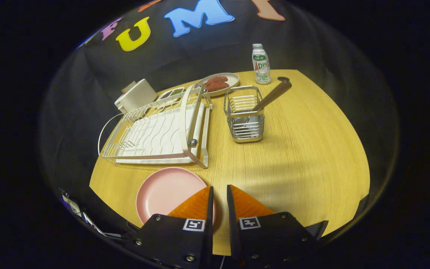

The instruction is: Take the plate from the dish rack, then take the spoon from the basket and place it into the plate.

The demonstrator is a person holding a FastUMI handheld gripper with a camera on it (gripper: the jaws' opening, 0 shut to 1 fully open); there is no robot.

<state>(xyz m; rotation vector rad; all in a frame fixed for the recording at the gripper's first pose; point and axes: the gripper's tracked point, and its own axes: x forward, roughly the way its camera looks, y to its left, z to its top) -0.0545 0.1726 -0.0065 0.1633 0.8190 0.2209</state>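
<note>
Tool (218, 190) fingers are sitting almost pressed together, a thin slit between them, pinching nothing, hovering over the near edge of the worktop (312, 160). One finger is overlapping the rim of the pink plate (166, 192), which is lying flat by the near left corner. Beyond the plate the white dish rack (159, 130) is standing along the left edge. Beside it, mid-worktop, the wire basket (244, 114) is holding the spoon (271, 98), its handle leaning out toward the right. Near the far edge are lying a dish of sausages (218, 83), a small tray (172, 93), a white box (136, 96) and a bottle (261, 63). Black cloth is hanging behind.
</note>
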